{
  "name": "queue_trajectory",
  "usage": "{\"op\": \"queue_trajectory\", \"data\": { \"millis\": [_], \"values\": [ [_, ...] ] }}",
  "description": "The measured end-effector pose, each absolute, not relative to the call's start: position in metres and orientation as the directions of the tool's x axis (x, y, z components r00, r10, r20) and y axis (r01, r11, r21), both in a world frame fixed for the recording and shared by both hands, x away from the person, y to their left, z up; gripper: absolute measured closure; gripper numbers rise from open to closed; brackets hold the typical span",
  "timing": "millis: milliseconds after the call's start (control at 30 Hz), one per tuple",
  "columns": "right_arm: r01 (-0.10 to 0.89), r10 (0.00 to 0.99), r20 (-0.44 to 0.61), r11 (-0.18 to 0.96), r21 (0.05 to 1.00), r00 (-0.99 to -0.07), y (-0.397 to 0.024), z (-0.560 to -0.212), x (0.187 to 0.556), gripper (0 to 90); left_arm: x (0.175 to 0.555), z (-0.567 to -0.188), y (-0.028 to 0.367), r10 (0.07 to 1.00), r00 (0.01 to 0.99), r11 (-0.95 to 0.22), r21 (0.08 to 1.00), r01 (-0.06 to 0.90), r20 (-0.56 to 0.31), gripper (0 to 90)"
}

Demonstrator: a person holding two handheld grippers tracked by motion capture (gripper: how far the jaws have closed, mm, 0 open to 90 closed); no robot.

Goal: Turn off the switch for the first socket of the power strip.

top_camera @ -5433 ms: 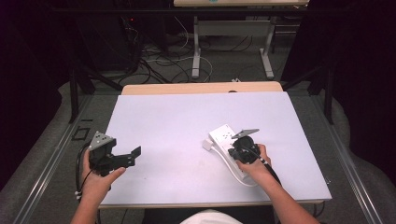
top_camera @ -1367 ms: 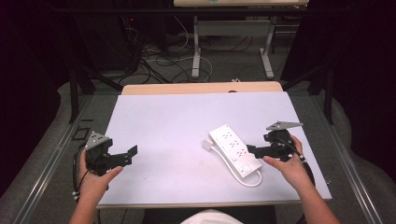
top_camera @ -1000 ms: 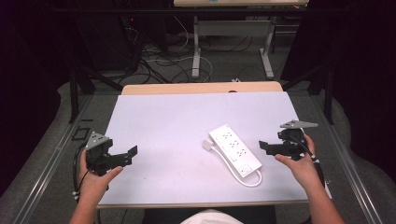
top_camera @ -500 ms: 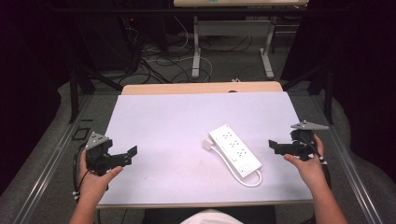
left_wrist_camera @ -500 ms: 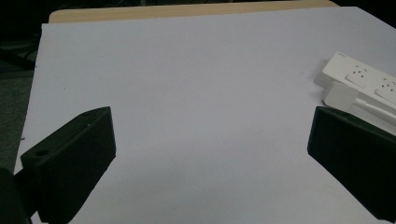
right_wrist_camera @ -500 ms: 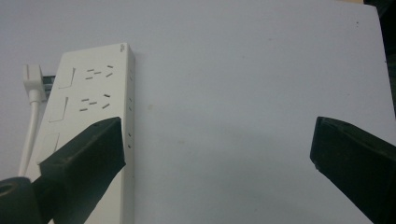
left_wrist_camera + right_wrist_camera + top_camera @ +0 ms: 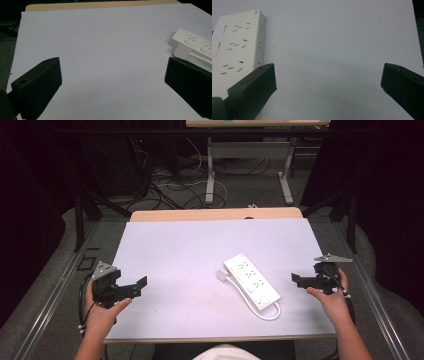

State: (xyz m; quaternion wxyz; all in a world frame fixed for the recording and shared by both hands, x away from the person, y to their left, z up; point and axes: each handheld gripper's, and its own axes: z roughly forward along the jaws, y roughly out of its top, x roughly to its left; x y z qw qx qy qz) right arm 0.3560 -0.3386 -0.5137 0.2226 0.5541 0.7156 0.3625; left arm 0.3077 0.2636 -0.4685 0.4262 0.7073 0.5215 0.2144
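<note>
A white power strip (image 7: 251, 280) lies flat and slanted on the table, right of the middle. Its white plug (image 7: 221, 274) rests by its far-left end, and its cord (image 7: 267, 312) loops at the near end. My right gripper (image 7: 296, 280) hovers at the table's right edge, a short way right of the strip, open and empty. In the right gripper view the strip (image 7: 234, 50) lies beyond the left jaw of that gripper (image 7: 328, 82). My left gripper (image 7: 141, 286) is open and empty near the front left corner. In the left gripper view, that gripper (image 7: 112, 82) faces the strip (image 7: 195, 41) and plug (image 7: 182, 51) at far right.
The table (image 7: 200, 250) has a pale cover, with a wooden strip (image 7: 215, 214) showing along its back edge. Metal rails (image 7: 55, 285) run along both sides. Behind it, cables (image 7: 170, 185) and desk legs (image 7: 210, 170) stand on the floor.
My right gripper has drawn away from the power strip and moved right to the table's edge. The strip lies where it was left. The left gripper has hardly moved.
</note>
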Motion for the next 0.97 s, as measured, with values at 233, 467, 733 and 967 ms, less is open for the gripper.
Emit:
{"op": "queue_trajectory", "data": {
  "millis": [233, 467, 733, 967],
  "values": [
    [0.628, 0.951, 0.076, 0.135, 0.766, -0.298, -0.3411, -0.5213, 0.3580, 0.0, 0.3077, -0.4688, 0.2636, 0.921, 0.366, -0.103, 0.823, 0.558, -0.132, 0.8],
    [0.624, 0.947, 0.067, 0.153, 0.766, -0.314, -0.3375, -0.5231, 0.3577, 0.0, 0.3075, -0.4687, 0.2634, 0.922, 0.363, -0.097, 0.826, 0.555, -0.136, 0.8],
    [0.629, 0.947, 0.061, 0.160, 0.761, -0.315, -0.3350, -0.5251, 0.3582, 0.0, 0.3091, -0.4710, 0.2641, 0.922, 0.366, -0.111, 0.818, 0.564, -0.128, 0.8],
    [0.632, 0.949, 0.062, 0.156, 0.759, -0.309, -0.3354, -0.5246, 0.3577, 0.0, 0.3102, -0.4722, 0.2628, 0.922, 0.365, -0.108, 0.819, 0.564, -0.130, 0.8]
  ]
}}
